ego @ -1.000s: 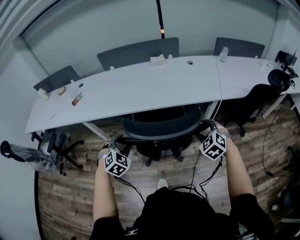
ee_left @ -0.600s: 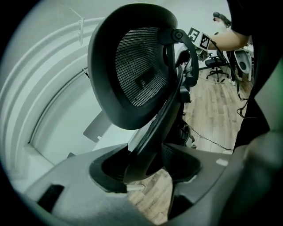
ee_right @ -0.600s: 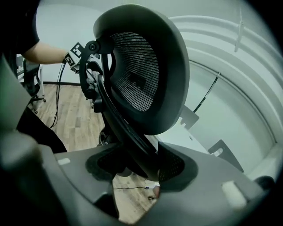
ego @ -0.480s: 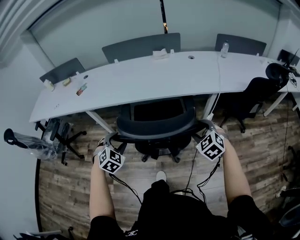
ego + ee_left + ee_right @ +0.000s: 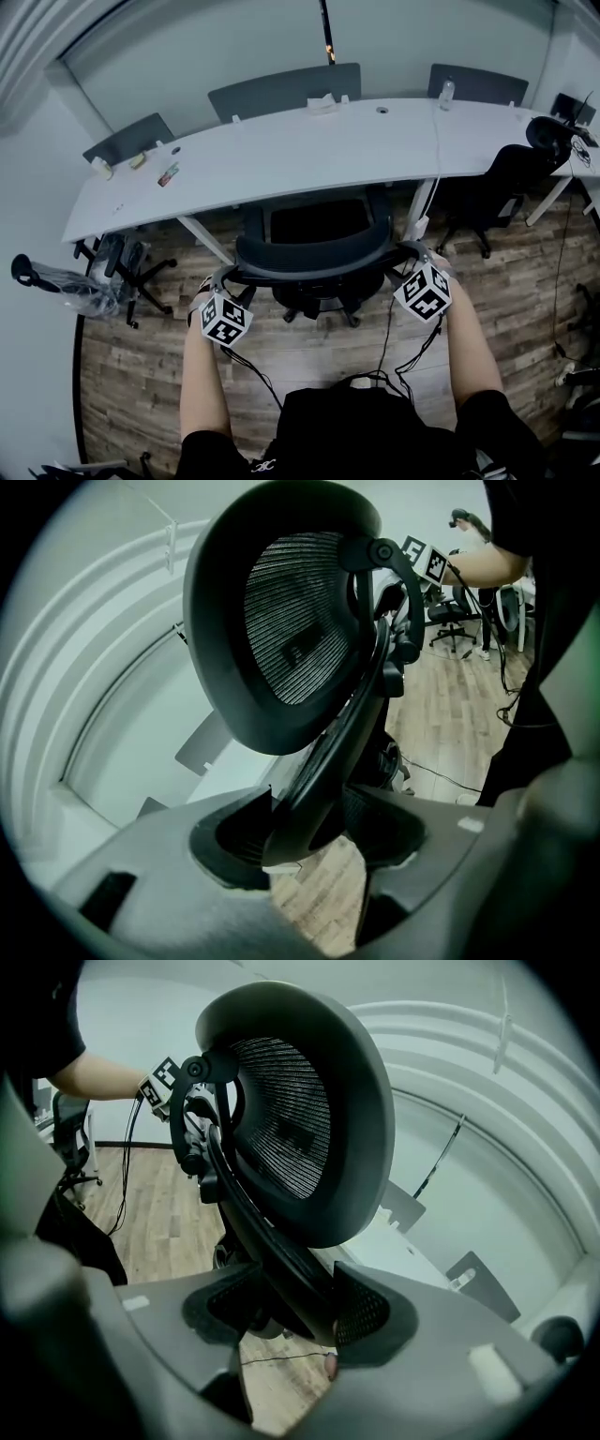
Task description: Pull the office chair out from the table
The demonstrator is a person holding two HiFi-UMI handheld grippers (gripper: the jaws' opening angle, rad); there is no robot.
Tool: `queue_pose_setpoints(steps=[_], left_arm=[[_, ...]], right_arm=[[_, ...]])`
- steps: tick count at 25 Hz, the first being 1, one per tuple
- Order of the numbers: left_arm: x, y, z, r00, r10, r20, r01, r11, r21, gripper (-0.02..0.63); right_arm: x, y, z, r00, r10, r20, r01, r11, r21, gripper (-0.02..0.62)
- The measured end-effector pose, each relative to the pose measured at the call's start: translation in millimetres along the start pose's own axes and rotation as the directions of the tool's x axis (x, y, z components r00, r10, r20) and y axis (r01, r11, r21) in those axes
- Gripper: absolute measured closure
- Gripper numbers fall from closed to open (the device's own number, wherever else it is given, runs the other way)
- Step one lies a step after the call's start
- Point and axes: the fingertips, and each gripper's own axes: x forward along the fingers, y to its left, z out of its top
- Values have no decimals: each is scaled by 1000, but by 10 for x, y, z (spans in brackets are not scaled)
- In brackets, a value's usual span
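The black mesh-backed office chair [image 5: 314, 253] stands in front of the long white table [image 5: 281, 159], its seat partly out from under the edge. My left gripper [image 5: 217, 278] is shut on the curved black bar at the chair's left side. My right gripper [image 5: 415, 251] is shut on the matching bar at the right. In the left gripper view the bar runs up between the jaws of the left gripper [image 5: 309, 832] to the mesh back [image 5: 300, 630]. The right gripper view shows the same from the other side, right gripper [image 5: 286, 1312] under the mesh back [image 5: 300, 1119].
Another black chair [image 5: 497, 192] stands right of mine at the table, and a further one [image 5: 103, 277] at the left end. Grey chair backs [image 5: 281, 92] line the far side. Cables [image 5: 394, 347] trail over the wooden floor by my legs. A bottle [image 5: 447, 92] stands on the table.
Both grippers have drawn back toward me with the chair between them. The chair has rolled away from the table, and more of its seat now shows in front of the edge.
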Motion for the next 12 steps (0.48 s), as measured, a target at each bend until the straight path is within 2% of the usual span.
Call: queue_pose_setpoints(steps=[12], left_arm=[[-376,-110,-354,998,-16,63,14,999,34,373]], right_arm=[[-252,595,114,997,-44,-57,46,998,40,348]])
